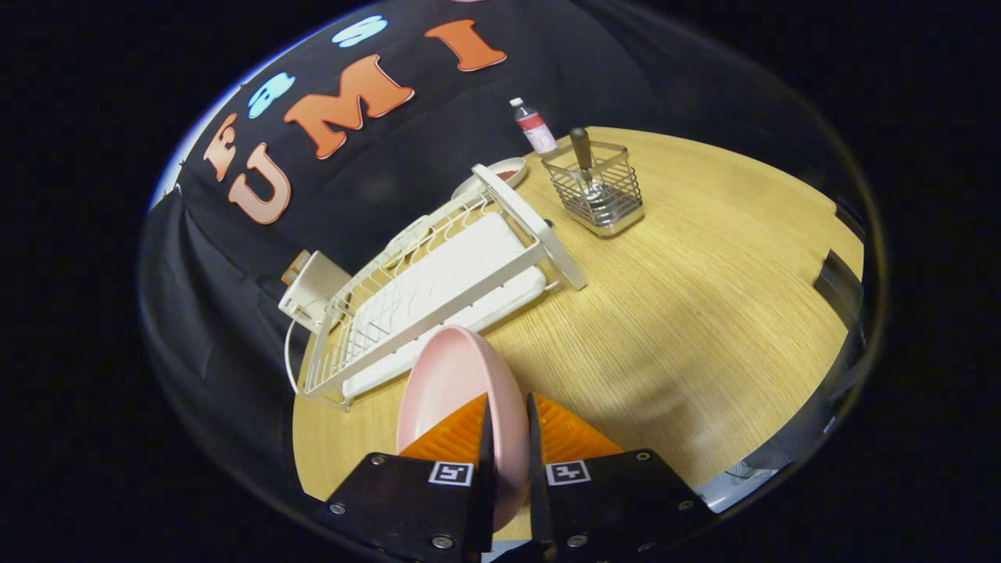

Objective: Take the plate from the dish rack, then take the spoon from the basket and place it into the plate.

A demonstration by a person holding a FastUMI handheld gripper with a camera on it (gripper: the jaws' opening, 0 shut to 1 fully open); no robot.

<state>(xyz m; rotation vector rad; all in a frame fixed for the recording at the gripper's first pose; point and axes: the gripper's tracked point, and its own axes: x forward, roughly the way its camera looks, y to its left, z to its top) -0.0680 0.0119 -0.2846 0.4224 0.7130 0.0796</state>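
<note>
one plate (453,383) between claw (508,426) fingers

A small bottle (533,125) stands on the wooden tabletop (704,313). A white dish (500,173) lies near it. A white box (313,288) sits at the tabletop's edge.

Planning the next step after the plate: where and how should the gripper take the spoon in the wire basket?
Grip the spoon by its dark handle, coming from above: it stands nearly upright, sticking out over the wire basket's rim. The gripper is shut on the pink plate.
</note>
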